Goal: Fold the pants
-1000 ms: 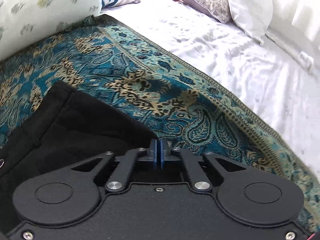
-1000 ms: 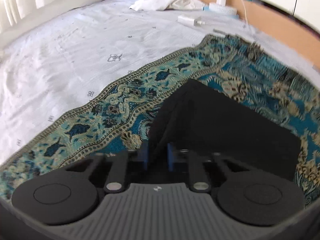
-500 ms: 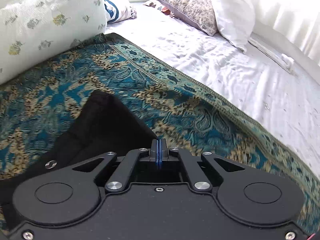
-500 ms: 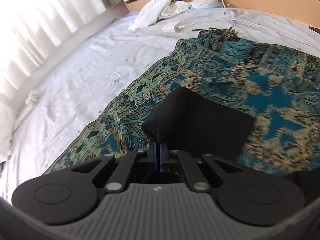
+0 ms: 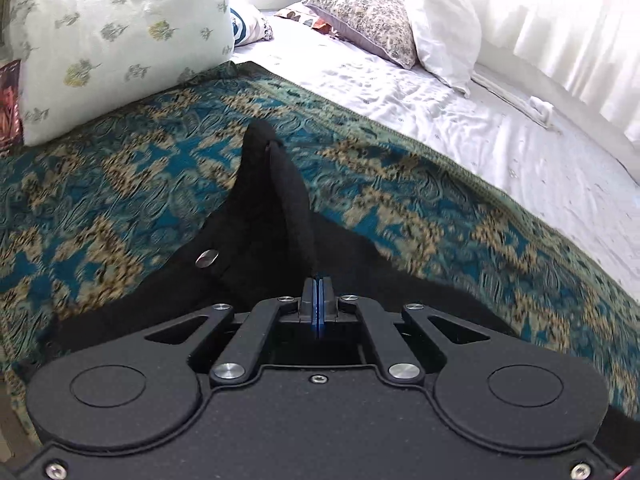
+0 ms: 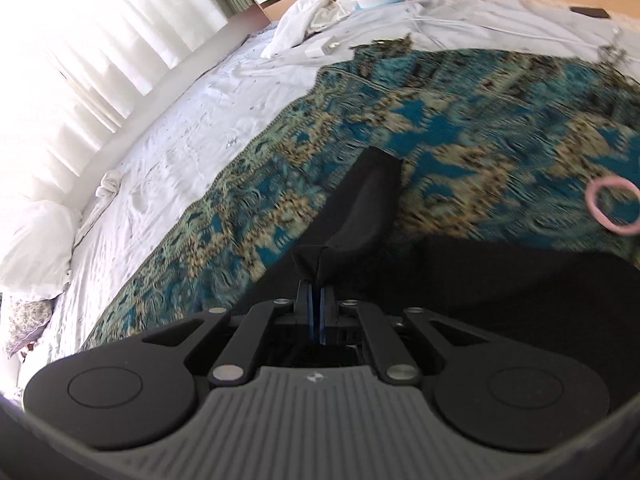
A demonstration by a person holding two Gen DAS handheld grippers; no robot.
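Two claws are gripping one pair of black pants: the left claw is pinching the waistband edge, the right claw a lifted fold. Both pinched folds are running from lower center toward upper center over the patterned blanket.

Left gripper: both blue-edged fingers pressed together with no visible gap, pinching a raised ridge of black pants. Right gripper: 2 fingers nearly together, a narrow slit between them, clamped on a bunched fold of the same garment. Both units point forward, linkage arms drawn inward.
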